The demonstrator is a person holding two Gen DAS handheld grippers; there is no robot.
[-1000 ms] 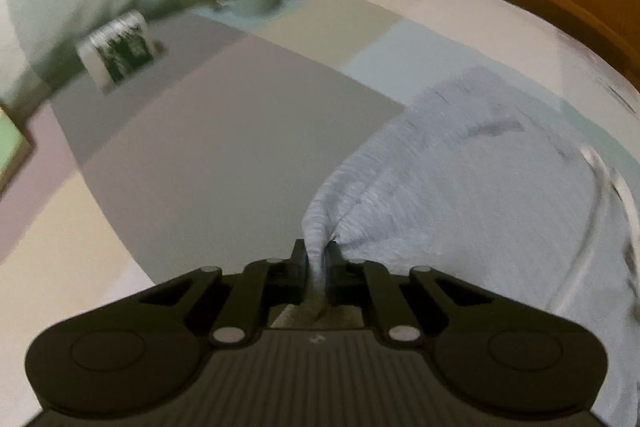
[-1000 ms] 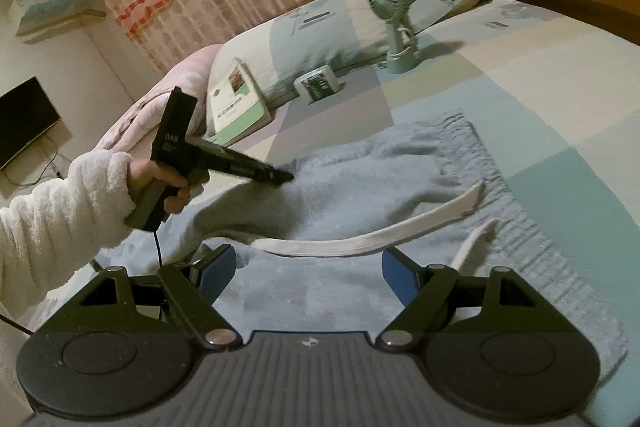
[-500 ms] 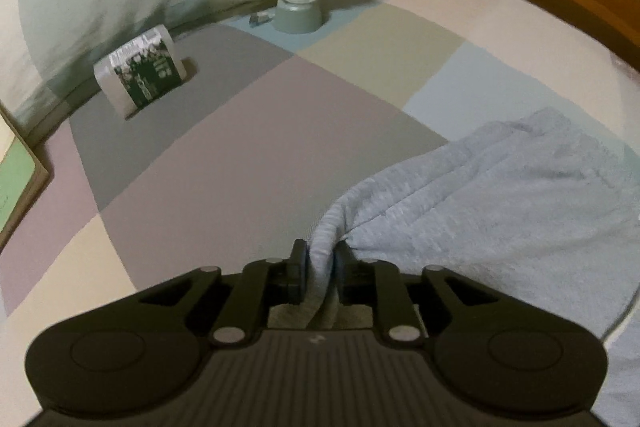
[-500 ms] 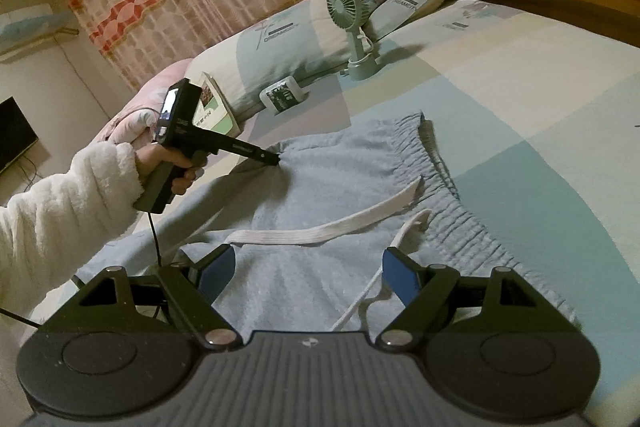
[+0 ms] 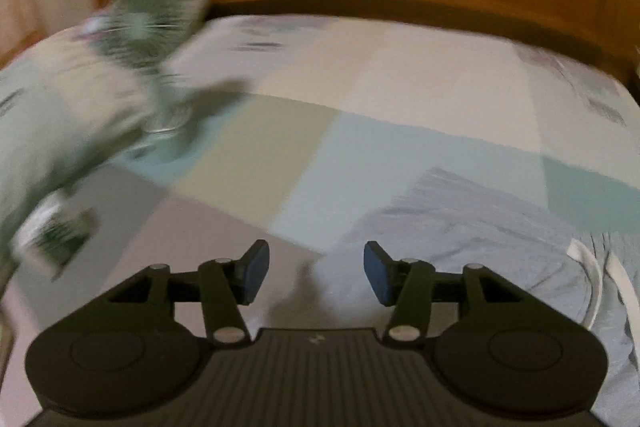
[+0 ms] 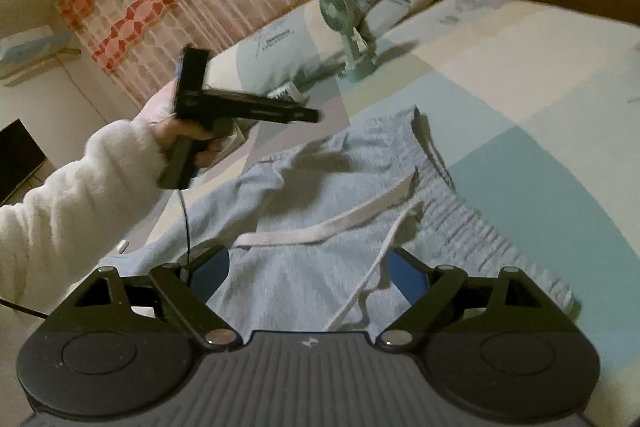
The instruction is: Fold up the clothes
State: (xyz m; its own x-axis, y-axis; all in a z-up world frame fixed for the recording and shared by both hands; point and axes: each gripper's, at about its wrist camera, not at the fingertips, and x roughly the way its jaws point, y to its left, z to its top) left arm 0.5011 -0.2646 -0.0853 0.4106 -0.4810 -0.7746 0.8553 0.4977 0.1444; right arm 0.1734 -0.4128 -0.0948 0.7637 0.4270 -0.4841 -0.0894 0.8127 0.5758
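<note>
Nothing on the bed point(image 6: 540, 99) serves as a container; your grey sweatpants point(image 6: 320, 195) lie spread flat on its patchwork cover, waistband toward the wooden headboard side, with the white drawstring point(image 6: 328, 229) trailing loose across the cloth. Toward the pillow end you have a small green fan point(image 6: 344, 15) standing on the cover, a pillow point(image 6: 272, 55) behind it, and a small printed box point(image 5: 60, 239) near the pillow, blurred in the left wrist view. None of these touch the sweatpants. Your left gripper point(image 5: 316, 271) hangs above the pants' edge, its jaws opening, and no cloth sits between its blue pads point(image 5: 256, 267); in the right wrist view it point(image 6: 316, 115) is clear of the fabric, held by your hand point(image 6: 188, 135) in a fluffy white sleeve point(image 6: 72, 203). Your right gripper point(image 6: 308, 275) is spread wide and still parting, low over the sweatpants, with the drawstring running between its fingers but not clamped.
</note>
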